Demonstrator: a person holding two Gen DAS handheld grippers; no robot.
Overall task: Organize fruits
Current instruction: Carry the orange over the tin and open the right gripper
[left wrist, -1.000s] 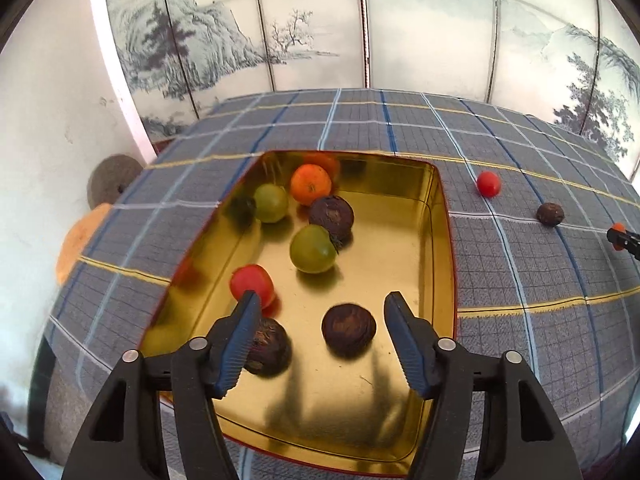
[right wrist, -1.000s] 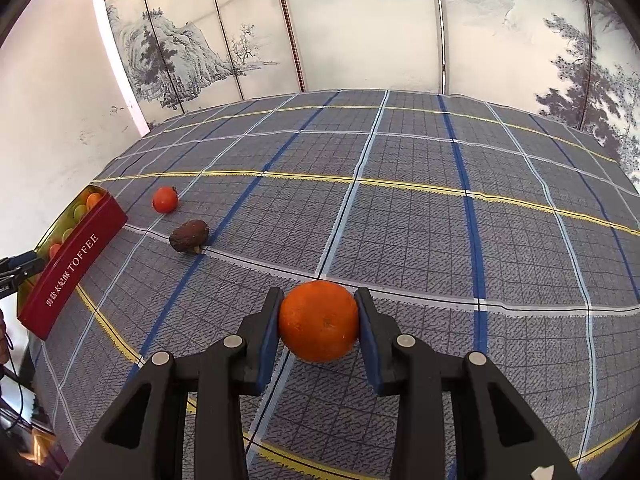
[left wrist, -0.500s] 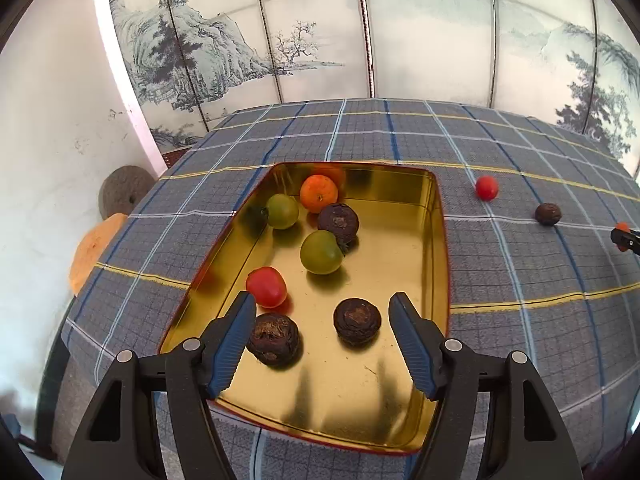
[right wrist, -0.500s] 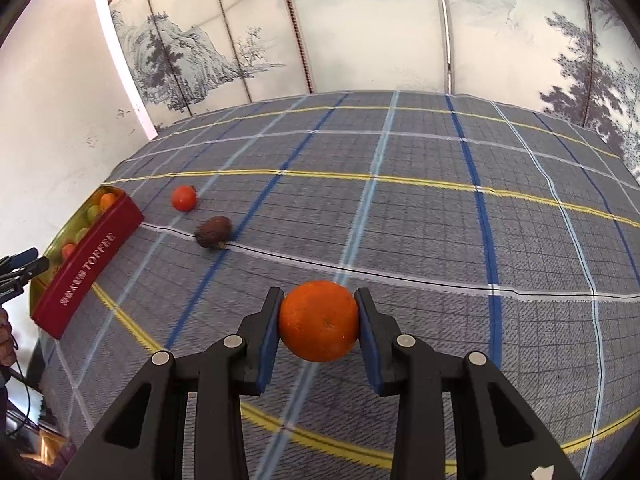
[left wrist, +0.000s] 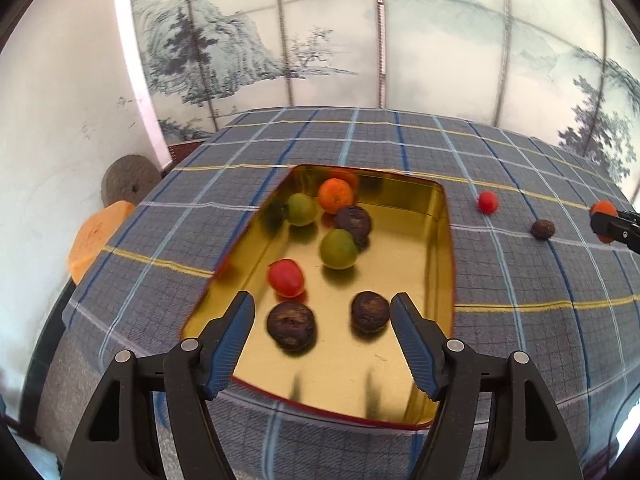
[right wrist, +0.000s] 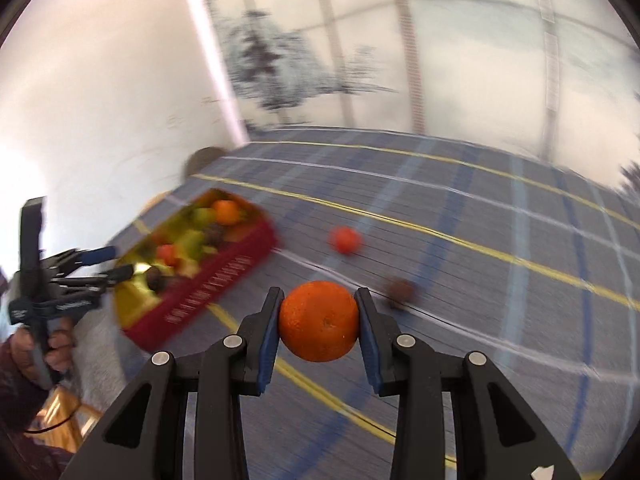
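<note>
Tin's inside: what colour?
Shiny gold inside the tin, with a red outer wall. Best seen from the left wrist view.

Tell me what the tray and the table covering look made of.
Tray: probably tin-plated metal, with a glossy gold inside that mirrors the fruit; its outer wall is red lacquer with gold lettering, blurred in the right wrist view. Table covering: woven cloth, matte, a grey-blue plaid with yellow, white and blue stripes; it drapes over the table edge.

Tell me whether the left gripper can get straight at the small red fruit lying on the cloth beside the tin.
Probably yes: the left gripper is open and empty, and only bare cloth surrounds the small red fruit right of the tin.
</note>
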